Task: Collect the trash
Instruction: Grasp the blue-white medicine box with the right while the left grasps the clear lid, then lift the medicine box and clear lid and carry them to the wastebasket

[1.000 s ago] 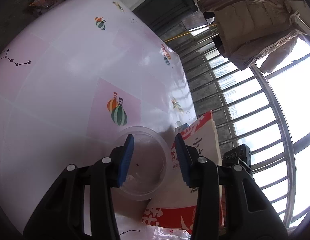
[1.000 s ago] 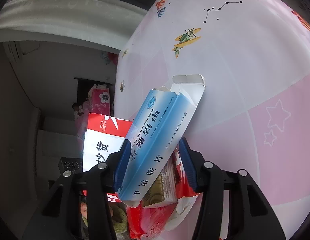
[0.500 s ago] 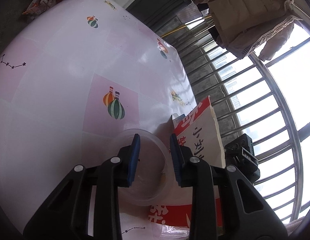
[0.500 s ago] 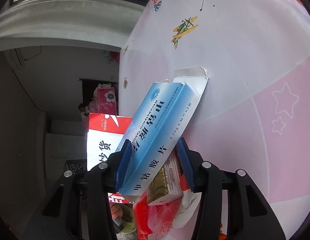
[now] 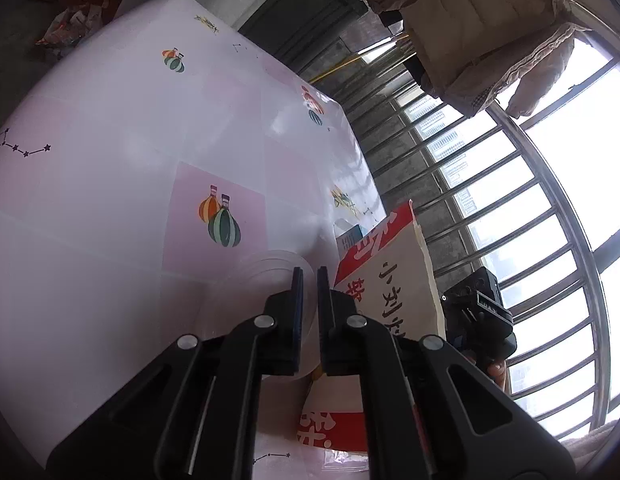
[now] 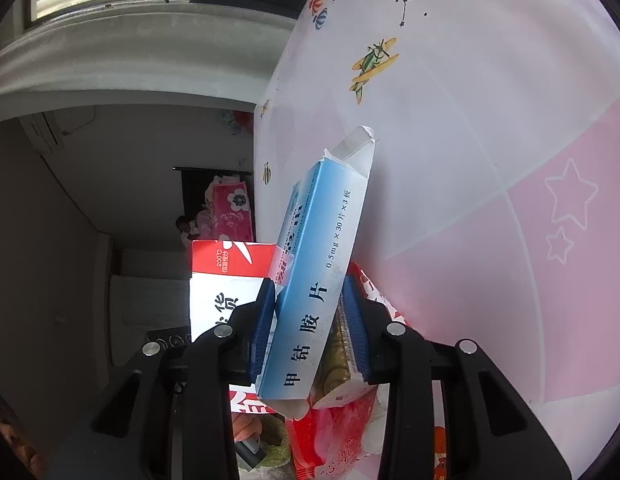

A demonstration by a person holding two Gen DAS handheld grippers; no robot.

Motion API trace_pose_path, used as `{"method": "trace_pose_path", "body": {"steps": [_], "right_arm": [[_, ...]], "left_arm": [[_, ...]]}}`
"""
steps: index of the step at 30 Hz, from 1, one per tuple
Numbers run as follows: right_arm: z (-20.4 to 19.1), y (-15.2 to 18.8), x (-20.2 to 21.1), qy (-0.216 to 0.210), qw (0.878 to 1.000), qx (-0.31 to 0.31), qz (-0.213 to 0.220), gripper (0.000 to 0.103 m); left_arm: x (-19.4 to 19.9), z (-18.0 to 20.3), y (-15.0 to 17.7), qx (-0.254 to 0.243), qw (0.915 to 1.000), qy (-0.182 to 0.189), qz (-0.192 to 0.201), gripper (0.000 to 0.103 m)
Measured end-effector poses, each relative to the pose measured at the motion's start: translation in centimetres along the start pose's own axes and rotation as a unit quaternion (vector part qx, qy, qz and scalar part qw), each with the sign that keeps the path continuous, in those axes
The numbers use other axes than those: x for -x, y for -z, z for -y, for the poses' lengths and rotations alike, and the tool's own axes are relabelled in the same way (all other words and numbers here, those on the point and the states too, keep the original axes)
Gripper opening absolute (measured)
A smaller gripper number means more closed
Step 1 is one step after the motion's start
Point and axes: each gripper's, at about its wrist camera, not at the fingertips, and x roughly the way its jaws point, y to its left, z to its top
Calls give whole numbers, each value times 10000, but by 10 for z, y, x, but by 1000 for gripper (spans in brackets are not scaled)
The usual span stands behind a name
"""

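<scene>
Both wrist views close, angled down over table [image 5: 89, 208], sharing red-white bag [image 5: 390, 292]

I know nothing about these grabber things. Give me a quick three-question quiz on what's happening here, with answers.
1. True or false: the left gripper is shut on the clear tub's wall.
2. What sits between the right gripper's jaws? A) blue box B) spoon C) bottle
3. Fill in: the tablecloth beyond the box shows a toy ____.
Key: 1 true. 2 A; those jaws have just been closing on it. 3 plane.
</scene>
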Motion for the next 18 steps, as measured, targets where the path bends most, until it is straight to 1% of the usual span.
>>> {"method": "trace_pose_path", "body": {"steps": [5,9,13,18], "right_arm": [[-1,2,6,-131,9999,13,48,32],[-7,4,11,-186,9998,65,82,31],[-15,7,17,-245,9995,158,125,31],[-26,13,31,-366,9986,305,246,30]], "left_arm": [[12,1,-2,-51,9998,3,185,4],[29,7,-2,-187,9988,22,446,4],[49,17,-3,-346,9967,61,729,4],[78,35,-2,-610,9920,54,1102,4]]}}
